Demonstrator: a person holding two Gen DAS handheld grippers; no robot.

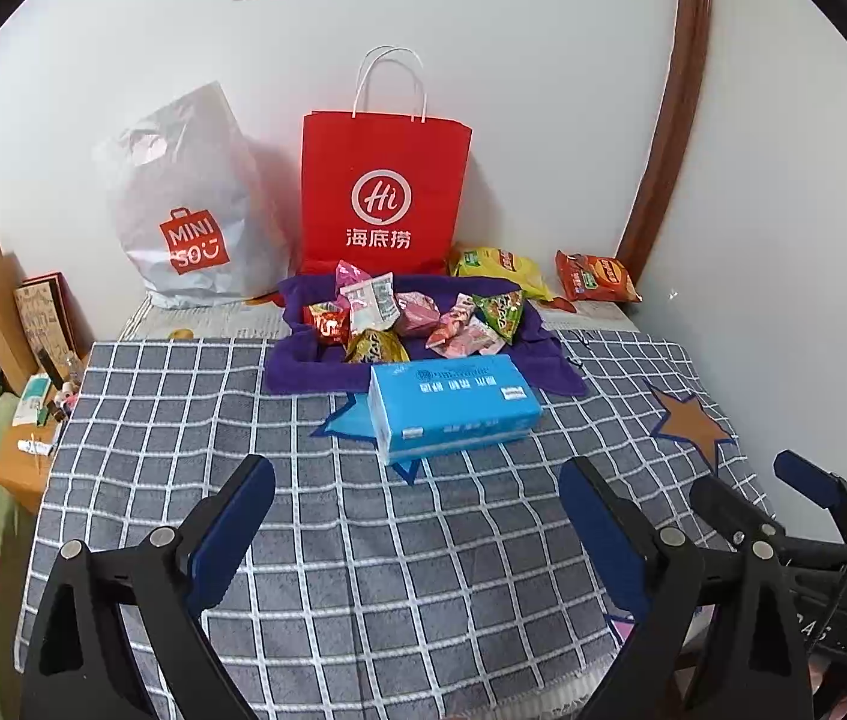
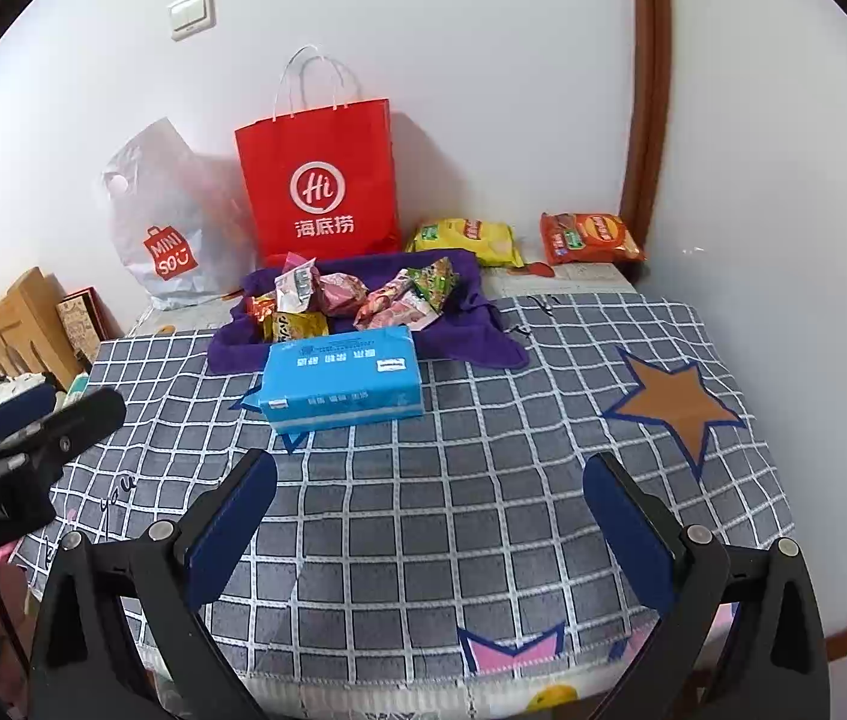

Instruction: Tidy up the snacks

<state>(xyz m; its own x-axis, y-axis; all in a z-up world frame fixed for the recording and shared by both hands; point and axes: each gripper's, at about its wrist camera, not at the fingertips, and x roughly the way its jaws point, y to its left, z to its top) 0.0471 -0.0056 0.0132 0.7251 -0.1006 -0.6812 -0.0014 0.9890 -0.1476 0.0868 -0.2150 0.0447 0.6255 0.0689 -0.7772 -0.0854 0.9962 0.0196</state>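
At lower centre my left gripper [image 1: 417, 516] and right gripper [image 2: 429, 510] gape empty; only the right view shows the pink star [image 2: 510, 648] below the tissue pack [image 2: 342, 378].

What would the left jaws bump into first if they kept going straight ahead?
Probably the blue tissue pack; only bare checked cloth lies before it. The left gripper is open and empty, though depth is uncertain.
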